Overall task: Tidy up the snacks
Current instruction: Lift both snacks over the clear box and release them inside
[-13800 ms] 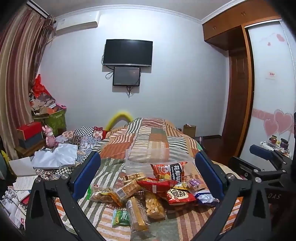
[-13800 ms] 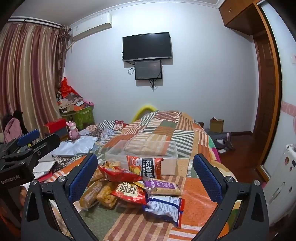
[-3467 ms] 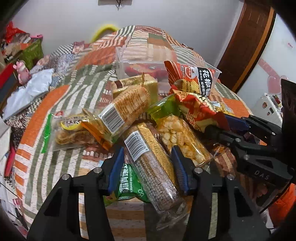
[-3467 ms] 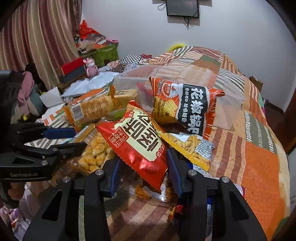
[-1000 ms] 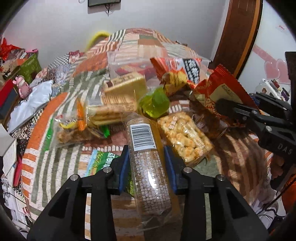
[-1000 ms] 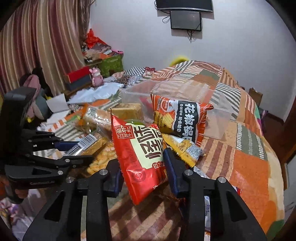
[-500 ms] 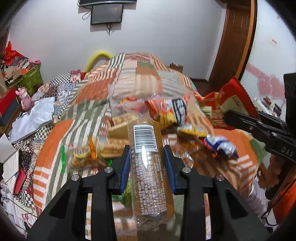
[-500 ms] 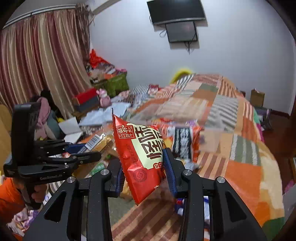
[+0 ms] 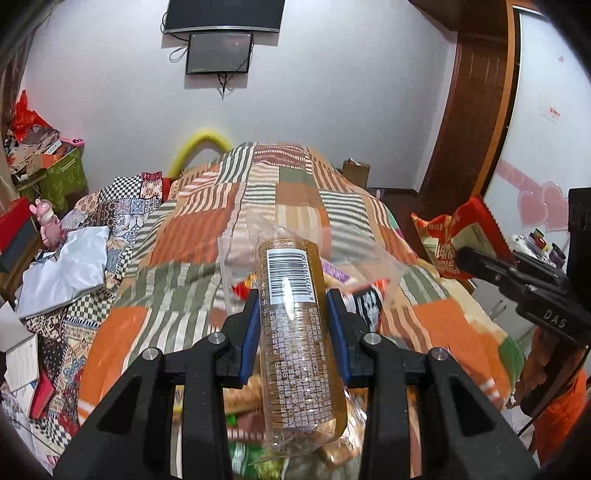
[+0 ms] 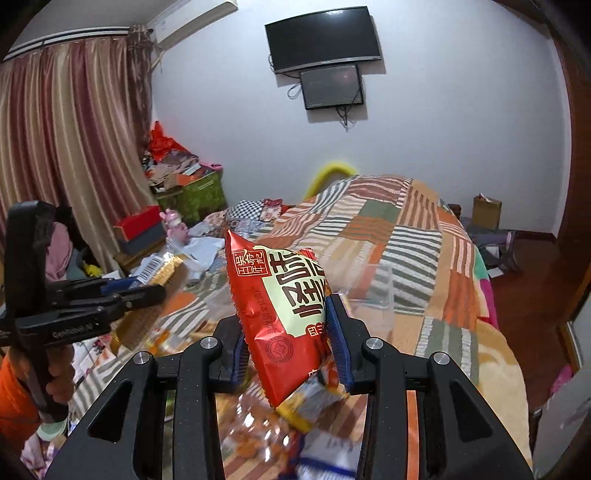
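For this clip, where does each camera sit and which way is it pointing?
Left wrist: on the left tool, looking along the bed toward the TV wall; it grips a clear cracker pack; the right tool shows at right.
Right wrist: on the right tool, facing the same wall, gripping a red snack bag; the left tool and a hand show at left.
Shared: TV, patchwork bed, clear bin.

A white wall (image 10: 443,122) carries a dark television (image 10: 323,37) with a smaller screen (image 10: 331,86) below it. Striped curtains (image 10: 66,147) hang left, under an air conditioner (image 10: 195,18). A patchwork quilt (image 9: 280,192) covers the bed; a wooden door (image 9: 469,110) stands right.
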Demonstrator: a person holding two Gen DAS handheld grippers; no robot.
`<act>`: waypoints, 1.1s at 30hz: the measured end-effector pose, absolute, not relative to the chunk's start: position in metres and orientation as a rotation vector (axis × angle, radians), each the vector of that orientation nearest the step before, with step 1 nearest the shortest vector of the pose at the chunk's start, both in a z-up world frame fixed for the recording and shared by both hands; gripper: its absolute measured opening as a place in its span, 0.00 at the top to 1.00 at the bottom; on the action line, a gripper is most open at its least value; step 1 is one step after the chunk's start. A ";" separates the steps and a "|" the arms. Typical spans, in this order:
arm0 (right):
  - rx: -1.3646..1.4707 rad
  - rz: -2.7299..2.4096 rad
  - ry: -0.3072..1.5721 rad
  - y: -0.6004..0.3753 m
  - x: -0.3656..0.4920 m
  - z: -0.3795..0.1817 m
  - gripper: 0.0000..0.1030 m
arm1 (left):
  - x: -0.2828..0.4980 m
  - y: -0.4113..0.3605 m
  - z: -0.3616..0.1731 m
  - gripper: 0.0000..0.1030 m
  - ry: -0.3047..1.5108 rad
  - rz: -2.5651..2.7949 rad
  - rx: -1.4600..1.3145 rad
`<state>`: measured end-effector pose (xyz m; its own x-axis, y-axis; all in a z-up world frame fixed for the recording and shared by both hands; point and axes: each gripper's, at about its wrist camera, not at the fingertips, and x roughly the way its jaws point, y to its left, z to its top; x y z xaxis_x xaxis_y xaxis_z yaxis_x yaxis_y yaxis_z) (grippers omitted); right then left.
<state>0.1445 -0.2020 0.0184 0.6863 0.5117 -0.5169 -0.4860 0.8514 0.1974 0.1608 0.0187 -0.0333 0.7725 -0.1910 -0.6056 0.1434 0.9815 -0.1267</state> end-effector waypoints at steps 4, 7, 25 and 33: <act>0.029 0.538 0.610 -0.199 0.165 0.013 0.66 | 0.187 0.018 -0.036 0.67 0.675 -0.171 -0.065; 0.017 0.529 0.639 -0.195 0.183 0.005 0.66 | 0.210 0.021 -0.040 0.67 0.690 -0.169 -0.069; -0.049 0.531 0.842 -0.171 0.269 -0.052 0.66 | 0.321 0.031 -0.103 0.67 0.835 -0.150 -0.064; -0.087 0.536 0.924 -0.160 0.282 -0.073 0.65 | 0.337 0.027 -0.124 0.67 0.898 -0.155 -0.054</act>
<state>0.2823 -0.1599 -0.0734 0.4820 0.4029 -0.7781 -0.4757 0.8661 0.1537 0.3368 0.0275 -0.1245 0.6130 -0.1565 -0.7744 0.1115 0.9875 -0.1113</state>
